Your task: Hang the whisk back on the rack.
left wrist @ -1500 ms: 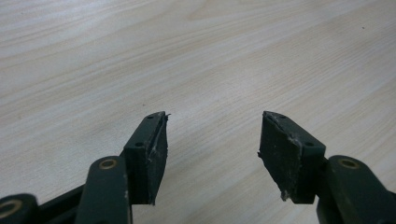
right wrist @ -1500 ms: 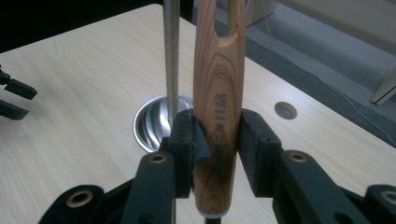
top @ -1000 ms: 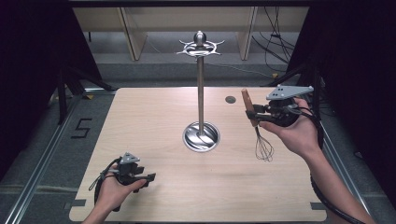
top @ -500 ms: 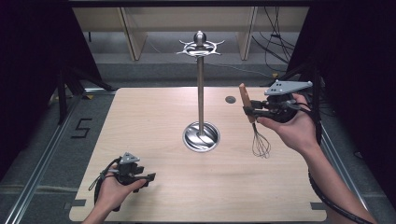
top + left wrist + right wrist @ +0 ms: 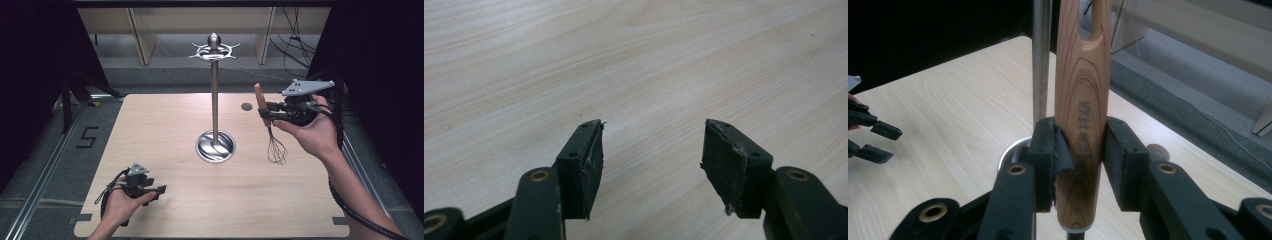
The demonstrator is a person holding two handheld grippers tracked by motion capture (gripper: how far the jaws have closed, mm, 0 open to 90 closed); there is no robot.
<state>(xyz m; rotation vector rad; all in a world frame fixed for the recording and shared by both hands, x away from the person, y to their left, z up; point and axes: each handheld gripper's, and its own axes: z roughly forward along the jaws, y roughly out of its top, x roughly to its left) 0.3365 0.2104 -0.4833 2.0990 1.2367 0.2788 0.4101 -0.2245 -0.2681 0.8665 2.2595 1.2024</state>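
Note:
A whisk with a wooden handle (image 5: 260, 101) and wire head (image 5: 276, 149) hangs upright above the table's right side, head down. My right gripper (image 5: 268, 113) is shut on that handle (image 5: 1083, 110), the pads pressing its flat sides. A metal stand with a tall pole (image 5: 214, 95), round base (image 5: 215, 146) and hooked crown (image 5: 214, 49) stands mid-table, to the whisk's left; the pole (image 5: 1041, 60) rises just behind the handle. My left gripper (image 5: 159, 191) rests at the table's near left, held in a hand. Its fingers (image 5: 584, 162) are open over bare wood, nothing between them.
The wooden table (image 5: 150, 125) has a small dark round hole (image 5: 247, 106) near its far right edge. Beyond the far edge are shelf legs and loose cables (image 5: 295, 35). A floor marking "5" (image 5: 87, 136) lies left of the table. Black curtains flank both sides.
The right gripper has drifted slightly left and up with the whisk, bringing it a little closer to the stand's pole. The left gripper has stayed put.

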